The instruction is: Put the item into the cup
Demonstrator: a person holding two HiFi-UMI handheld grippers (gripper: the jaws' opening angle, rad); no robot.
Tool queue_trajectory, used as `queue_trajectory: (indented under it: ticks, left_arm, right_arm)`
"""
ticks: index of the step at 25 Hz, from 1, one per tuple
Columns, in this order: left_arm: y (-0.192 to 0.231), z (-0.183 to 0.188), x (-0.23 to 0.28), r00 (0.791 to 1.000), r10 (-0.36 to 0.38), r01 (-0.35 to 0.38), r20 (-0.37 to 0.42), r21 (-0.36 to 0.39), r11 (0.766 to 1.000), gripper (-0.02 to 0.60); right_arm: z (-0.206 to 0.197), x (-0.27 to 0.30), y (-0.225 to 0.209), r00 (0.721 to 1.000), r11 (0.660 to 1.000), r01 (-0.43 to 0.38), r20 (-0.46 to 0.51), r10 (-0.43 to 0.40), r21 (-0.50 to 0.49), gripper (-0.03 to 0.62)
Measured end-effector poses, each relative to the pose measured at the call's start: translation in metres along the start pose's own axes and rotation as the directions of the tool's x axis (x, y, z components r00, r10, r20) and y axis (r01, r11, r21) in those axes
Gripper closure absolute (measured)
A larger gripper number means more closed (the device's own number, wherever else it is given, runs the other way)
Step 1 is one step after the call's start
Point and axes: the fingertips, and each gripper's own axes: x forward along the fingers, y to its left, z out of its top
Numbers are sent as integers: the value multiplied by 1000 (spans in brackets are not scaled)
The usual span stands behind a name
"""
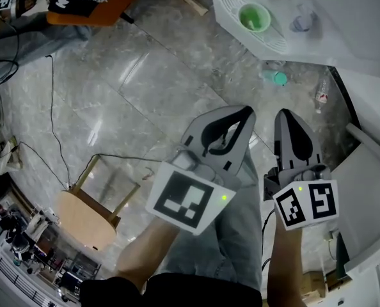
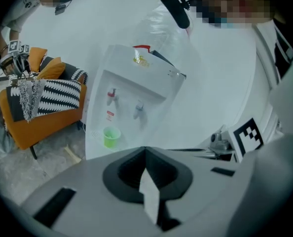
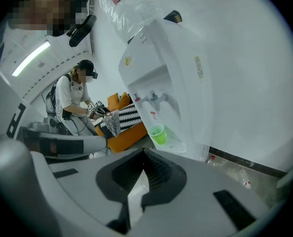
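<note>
A green cup (image 1: 254,16) stands on the drip tray of a white water dispenser (image 1: 343,24), far ahead of both grippers. It also shows in the left gripper view as the cup (image 2: 111,136) and in the right gripper view as the cup (image 3: 157,133). My left gripper (image 1: 244,112) hangs over the stone floor, shut, with nothing between its jaws. My right gripper (image 1: 284,114) is beside it, also shut and empty. From the gripper views, the left gripper (image 2: 145,150) and the right gripper (image 3: 144,151) both point toward the dispenser. I see no item held.
A small teal object (image 1: 278,78) and a plastic bottle (image 1: 322,93) lie on the floor by the dispenser's base. A wooden stool (image 1: 87,216) stands at the lower left, an orange sofa (image 1: 94,8) at the top left. A cable (image 1: 55,133) crosses the floor. Another person (image 3: 72,100) stands by the sofa.
</note>
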Motion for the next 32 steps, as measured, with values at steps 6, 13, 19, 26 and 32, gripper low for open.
queue_trajectory:
  ticks: [6, 13, 19, 26, 32]
  left_arm:
    - [-2, 10, -11, 1000, -9, 10, 26, -15, 1000, 568]
    - [-15, 41, -28, 999, -12, 12, 51, 3, 1000, 568]
    - [-28, 83, -46, 995, -13, 10, 101, 32, 999, 568]
    - [-52, 152, -76, 984, -19, 4, 177, 84, 996, 568]
    - [-73, 215, -119, 964, 2, -19, 267, 61, 998, 568]
  right_arm:
    - [13, -3, 14, 1000, 1000, -21, 13, 21, -5, 586]
    - [42, -23, 31, 999, 999, -32, 27, 33, -39, 585]
    - [89, -44, 48, 995, 997, -42, 88, 47, -58, 585]
    - [166, -79, 85, 979, 994, -79, 184, 91, -71, 585]
    - [232, -121, 110, 954, 995, -68, 285, 87, -76, 586]
